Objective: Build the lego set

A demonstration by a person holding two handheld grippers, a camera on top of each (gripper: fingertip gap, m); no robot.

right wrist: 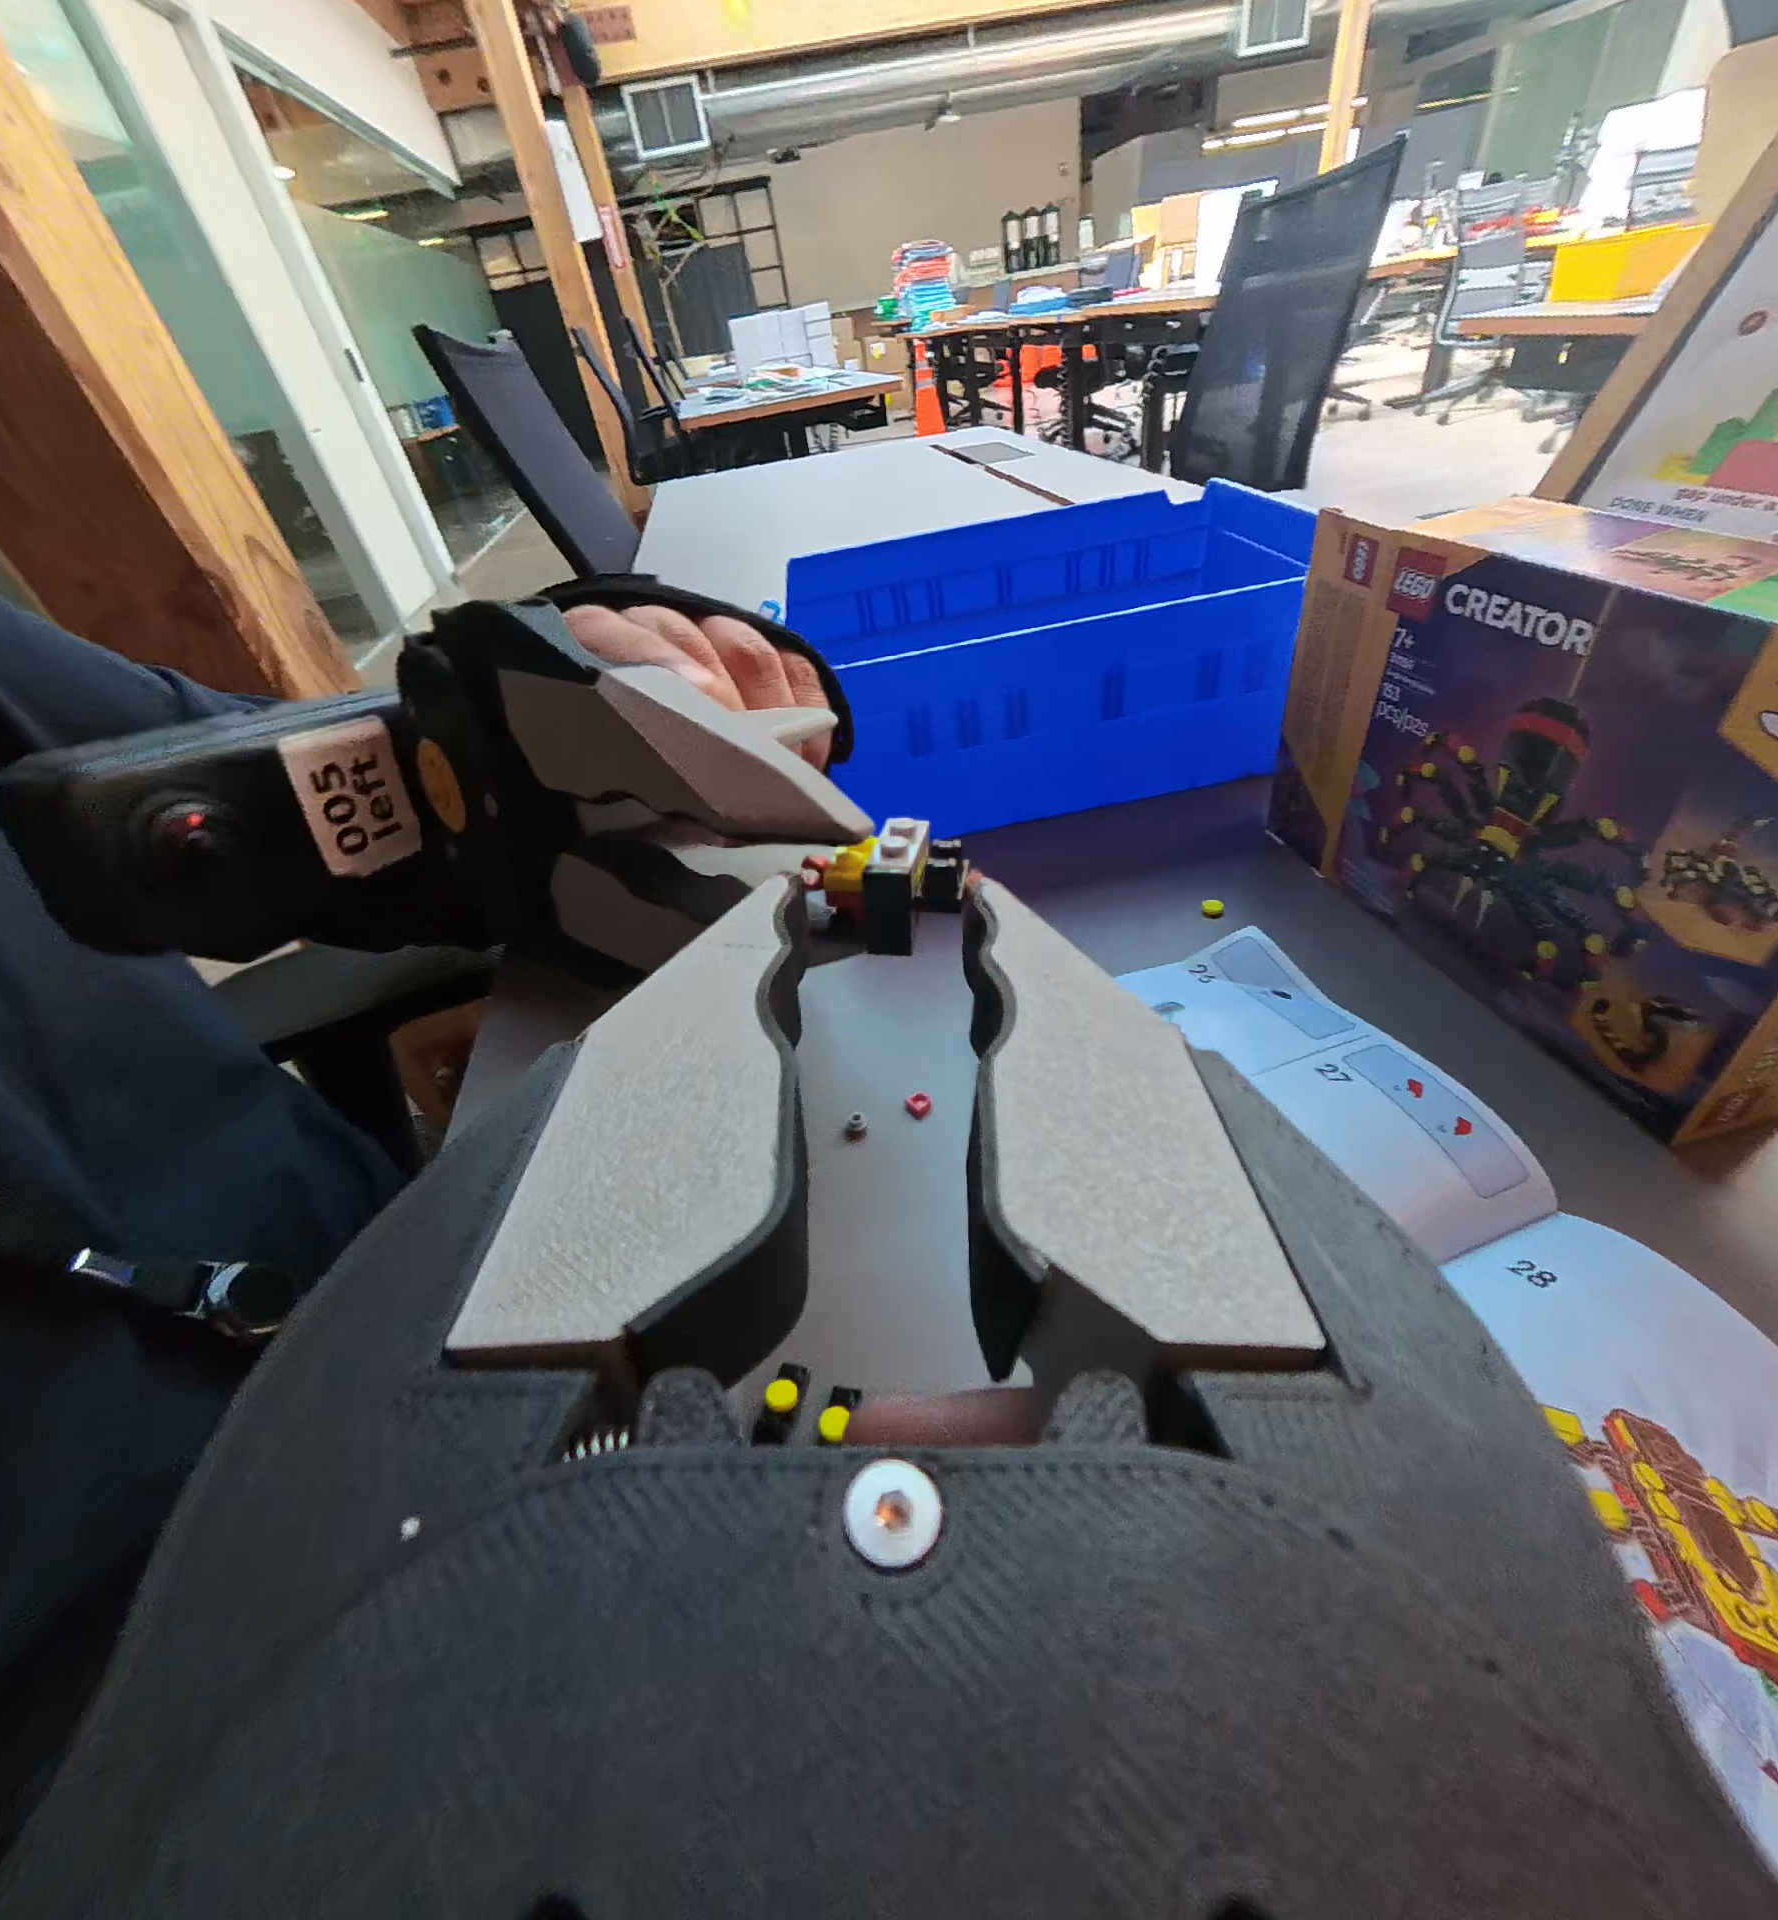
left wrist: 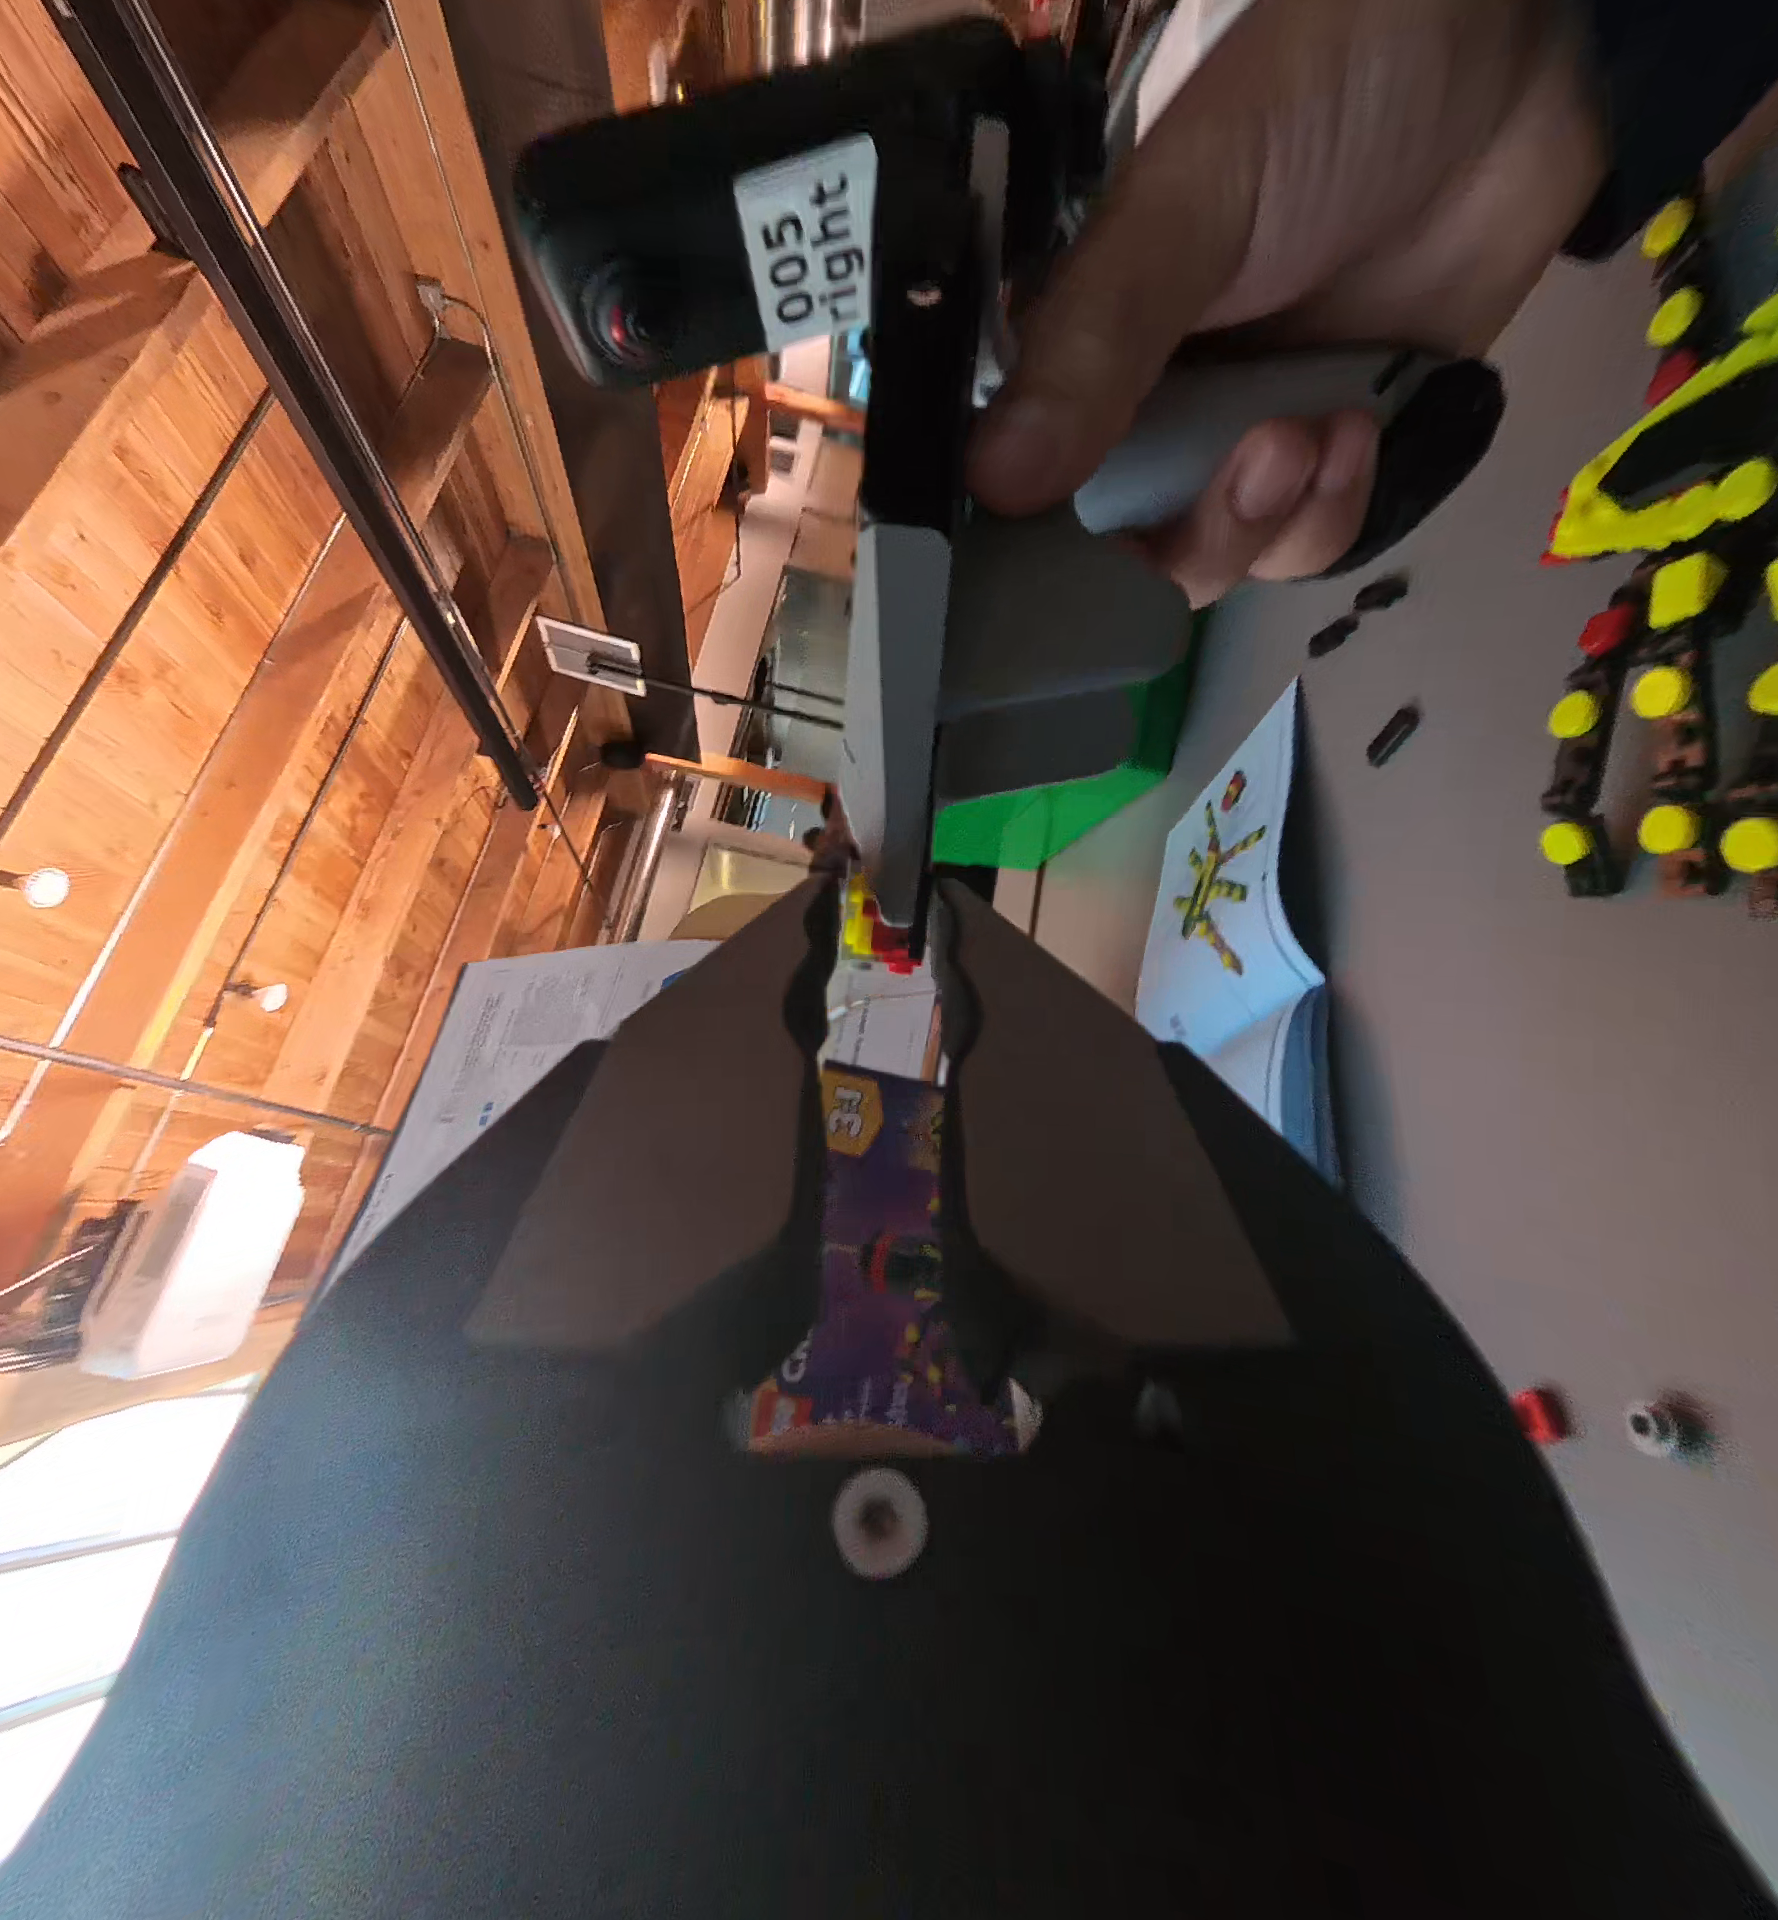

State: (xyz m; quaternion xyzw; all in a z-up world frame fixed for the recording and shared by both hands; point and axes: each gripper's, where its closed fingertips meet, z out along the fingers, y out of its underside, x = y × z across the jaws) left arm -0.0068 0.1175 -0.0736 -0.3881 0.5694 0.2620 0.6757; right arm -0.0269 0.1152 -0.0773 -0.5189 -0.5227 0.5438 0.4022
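Yellow-studded black legs (left wrist: 1695,748) lie assembled on the surface (left wrist: 1487,1143) while our left tongs (right wrist: 843,831) clamp a small brick cluster (right wrist: 890,883) aloft, right tongs (right wrist: 880,935) part-open and empty beside it, loose pieces (right wrist: 916,1104) still unplaced.

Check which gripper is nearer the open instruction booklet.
Right. The right gripper hangs right beside the booklet, at its left edge; the left gripper sits farther left, clear of the pages.

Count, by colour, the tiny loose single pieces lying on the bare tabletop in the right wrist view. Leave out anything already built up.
Red piece: 1
Grey piece: 1
Yellow piece: 1
Total: 3
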